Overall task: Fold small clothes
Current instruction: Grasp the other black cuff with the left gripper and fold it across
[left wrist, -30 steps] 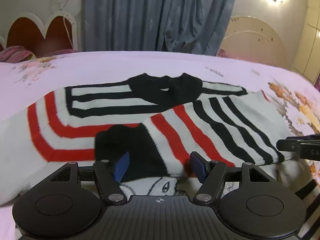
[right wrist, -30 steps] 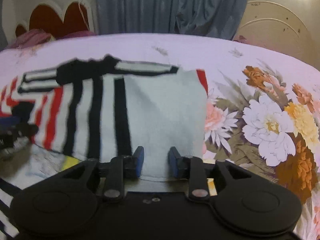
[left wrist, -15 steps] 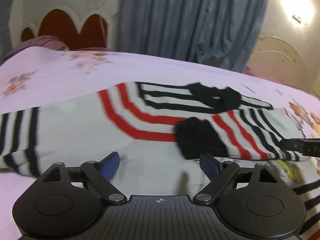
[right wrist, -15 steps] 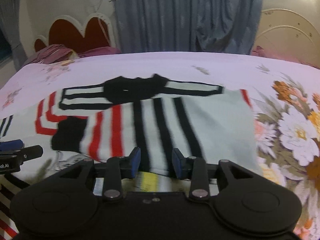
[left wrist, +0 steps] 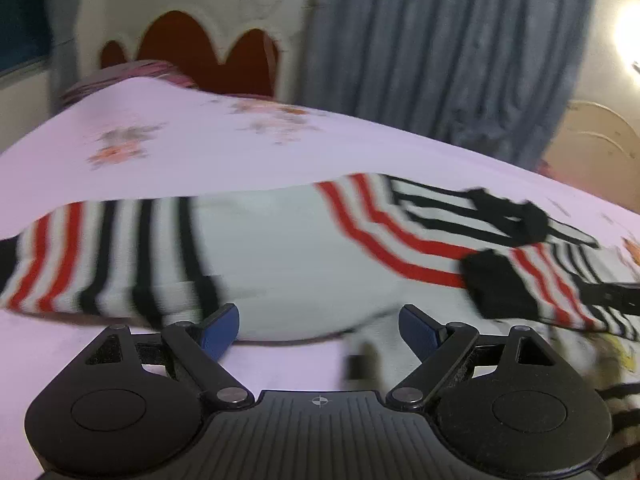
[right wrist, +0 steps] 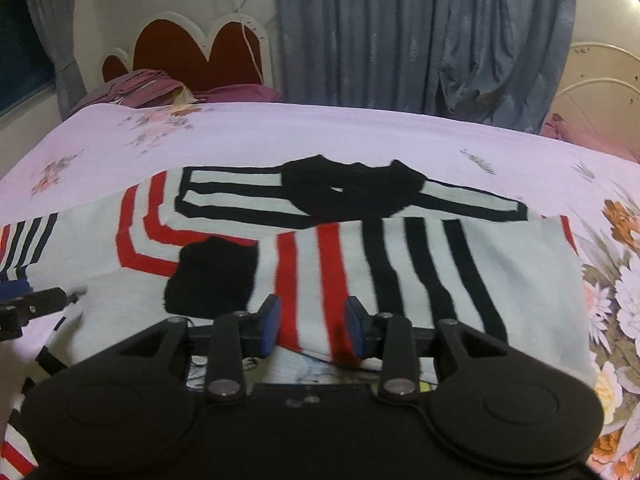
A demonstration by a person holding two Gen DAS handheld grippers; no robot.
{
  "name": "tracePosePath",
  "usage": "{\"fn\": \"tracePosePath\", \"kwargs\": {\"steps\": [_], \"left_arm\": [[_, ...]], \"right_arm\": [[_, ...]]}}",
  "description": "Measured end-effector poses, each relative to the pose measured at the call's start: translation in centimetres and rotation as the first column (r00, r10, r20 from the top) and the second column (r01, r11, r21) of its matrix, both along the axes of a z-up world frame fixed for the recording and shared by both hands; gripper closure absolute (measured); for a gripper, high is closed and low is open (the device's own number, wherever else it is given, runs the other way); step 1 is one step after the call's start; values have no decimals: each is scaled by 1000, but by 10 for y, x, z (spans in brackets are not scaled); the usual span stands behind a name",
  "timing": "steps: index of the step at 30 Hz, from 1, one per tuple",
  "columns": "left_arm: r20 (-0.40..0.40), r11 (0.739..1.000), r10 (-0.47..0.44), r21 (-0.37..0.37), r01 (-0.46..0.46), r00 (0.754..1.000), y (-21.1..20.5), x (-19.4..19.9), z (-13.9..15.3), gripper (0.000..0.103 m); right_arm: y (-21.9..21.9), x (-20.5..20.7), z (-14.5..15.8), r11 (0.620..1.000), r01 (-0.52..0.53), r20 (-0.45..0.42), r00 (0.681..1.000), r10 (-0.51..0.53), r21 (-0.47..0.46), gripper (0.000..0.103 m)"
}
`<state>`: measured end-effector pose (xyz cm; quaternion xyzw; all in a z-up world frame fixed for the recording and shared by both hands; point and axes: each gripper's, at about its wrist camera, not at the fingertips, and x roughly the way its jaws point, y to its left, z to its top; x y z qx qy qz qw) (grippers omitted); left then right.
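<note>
A small white sweater with red and black stripes and a black collar lies flat on the bed. Its right sleeve, with a black cuff, is folded across the chest. Its left sleeve lies stretched out to the left in the left wrist view. My left gripper is open and empty, just in front of that sleeve's base. My right gripper is open and empty over the folded sleeve near the hem. The left gripper also shows in the right wrist view.
The bed has a pink floral sheet with large flowers at the right. A red heart-shaped headboard, pillows and grey curtains stand behind. Another printed garment lies under the sweater's hem.
My left gripper has let go of the folded sleeve's cuff, opened wide and swung left toward the outstretched left sleeve. My right gripper has moved left over the folded sleeve and opened wider.
</note>
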<state>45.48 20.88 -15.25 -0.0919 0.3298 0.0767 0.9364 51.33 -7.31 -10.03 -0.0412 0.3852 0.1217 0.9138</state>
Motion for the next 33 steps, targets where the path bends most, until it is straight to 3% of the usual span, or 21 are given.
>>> {"fn": "tracePosePath", "kwargs": {"steps": [9, 12, 13, 16, 23, 27, 28, 29, 31, 33], "left_arm": [[-10, 984, 177, 21, -177, 984, 69, -20, -8, 17], [-9, 959, 278, -53, -278, 960, 104, -32, -14, 17], [-12, 944, 310, -113, -309, 951, 118, -36, -17, 18], [13, 892, 390, -254, -374, 921, 152, -49, -26, 36], [52, 769, 549, -423, -480, 834, 198, -51, -42, 38], [66, 671, 624, -556, -491, 778, 218, -52, -55, 40], [62, 659, 630, -569, -491, 774, 221, -49, -56, 56], [48, 662, 625, -562, -496, 779, 222, -45, -57, 100], [67, 704, 595, -525, -479, 801, 216, -35, -52, 99], [125, 780, 534, -455, -430, 836, 199, -22, -38, 99]], "right_arm": [[7, 4, -3, 1000, 8, -3, 1000, -8, -9, 69], [13, 5, -3, 1000, -3, -3, 1000, 3, -12, 69], [14, 5, -2, 1000, -7, -1, 1000, 7, -13, 69], [16, 6, -1, 1000, -13, 1, 1000, 13, -16, 69], [16, 9, -1, 1000, -5, -1, 1000, 5, -22, 69], [12, 14, 0, 1000, 5, 2, 1000, -5, -22, 69], [11, 15, 0, 1000, 10, 2, 1000, -10, -21, 69], [10, 18, -1, 1000, 15, 3, 1000, -15, -19, 69], [6, 22, -2, 1000, 30, -3, 1000, -30, -10, 69], [2, 24, -1, 999, 40, -2, 999, -40, 7, 69]]}}
